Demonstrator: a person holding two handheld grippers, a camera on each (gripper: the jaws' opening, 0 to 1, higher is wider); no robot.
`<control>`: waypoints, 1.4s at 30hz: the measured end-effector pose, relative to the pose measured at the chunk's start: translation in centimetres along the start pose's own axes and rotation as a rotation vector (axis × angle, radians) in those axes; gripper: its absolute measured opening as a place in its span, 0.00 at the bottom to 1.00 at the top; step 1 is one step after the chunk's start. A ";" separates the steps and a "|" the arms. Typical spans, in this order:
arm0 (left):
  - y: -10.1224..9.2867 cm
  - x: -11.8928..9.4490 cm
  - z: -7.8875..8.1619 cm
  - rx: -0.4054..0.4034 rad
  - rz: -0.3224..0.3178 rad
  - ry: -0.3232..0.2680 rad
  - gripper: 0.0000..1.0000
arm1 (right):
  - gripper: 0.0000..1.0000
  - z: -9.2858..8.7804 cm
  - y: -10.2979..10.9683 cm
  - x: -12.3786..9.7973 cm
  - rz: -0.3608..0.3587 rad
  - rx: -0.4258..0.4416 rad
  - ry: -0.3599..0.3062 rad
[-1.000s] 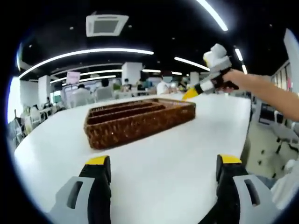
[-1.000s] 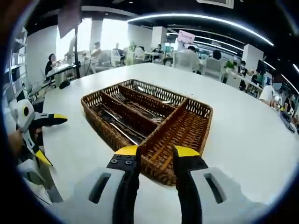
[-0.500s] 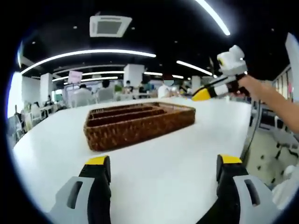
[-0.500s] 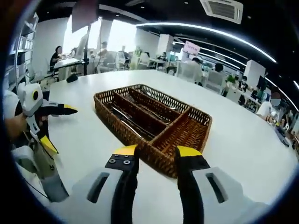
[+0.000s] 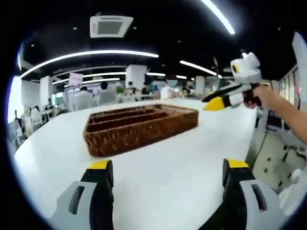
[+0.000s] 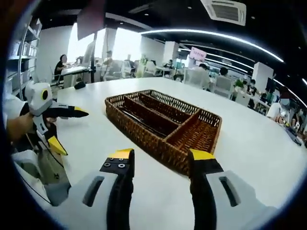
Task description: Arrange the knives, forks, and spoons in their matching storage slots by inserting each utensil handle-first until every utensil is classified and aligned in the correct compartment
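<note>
A brown wicker cutlery basket (image 5: 139, 127) sits on the white table (image 5: 192, 158), with long slots and one cross compartment at its near end (image 6: 196, 136). Metal utensils (image 6: 144, 115) lie in the long slots; I cannot tell their kinds. My left gripper (image 5: 168, 167) stands wide open over the table, short of the basket, holding nothing. My right gripper (image 6: 160, 158) is open in front of the basket's end wall, also holding nothing. A hand holds the right gripper (image 5: 225, 99) in the air past the basket's right end. The left gripper (image 6: 72, 130) stands open left of the basket.
The table's edge (image 5: 252, 143) runs down the right of the left gripper view, with office chairs (image 5: 288, 139) beyond it. Behind the table are desks with seated people (image 6: 211, 79). A sleeve and a hanging cable (image 6: 38, 167) are low at the left.
The right gripper's jaws have spread wider, and it has lifted and drawn back a little from the basket. The left gripper has hardly moved.
</note>
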State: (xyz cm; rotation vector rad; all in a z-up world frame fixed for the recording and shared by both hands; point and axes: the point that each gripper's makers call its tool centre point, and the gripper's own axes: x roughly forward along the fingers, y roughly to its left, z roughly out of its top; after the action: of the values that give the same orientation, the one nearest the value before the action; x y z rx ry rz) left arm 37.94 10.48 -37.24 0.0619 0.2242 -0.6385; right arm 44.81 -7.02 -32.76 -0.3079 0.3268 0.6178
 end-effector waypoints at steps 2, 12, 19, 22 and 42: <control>0.0 0.0 0.2 0.001 0.002 -0.001 0.96 | 0.50 0.0 0.0 -0.2 -0.003 -0.001 -0.013; 0.5 -0.4 0.5 0.012 0.031 -0.021 0.96 | 0.67 -0.7 0.5 -1.5 -0.033 0.020 -0.078; 1.8 -0.5 1.0 0.038 0.080 -0.008 0.99 | 0.82 -1.0 1.8 -3.5 -0.053 0.078 -0.134; 2.1 -0.8 1.6 0.039 0.098 -0.014 0.99 | 0.92 -0.5 1.6 -3.6 -0.068 0.110 -0.167; 2.2 -1.5 1.9 -0.023 0.174 -0.008 1.00 | 1.00 -1.5 1.8 -4.2 -0.124 0.168 -0.178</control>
State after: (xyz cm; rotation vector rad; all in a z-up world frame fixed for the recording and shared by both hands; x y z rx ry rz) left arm 38.41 12.87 -35.12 0.0559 0.2162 -0.4632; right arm 40.21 -8.34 -32.85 -0.1100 0.1851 0.4882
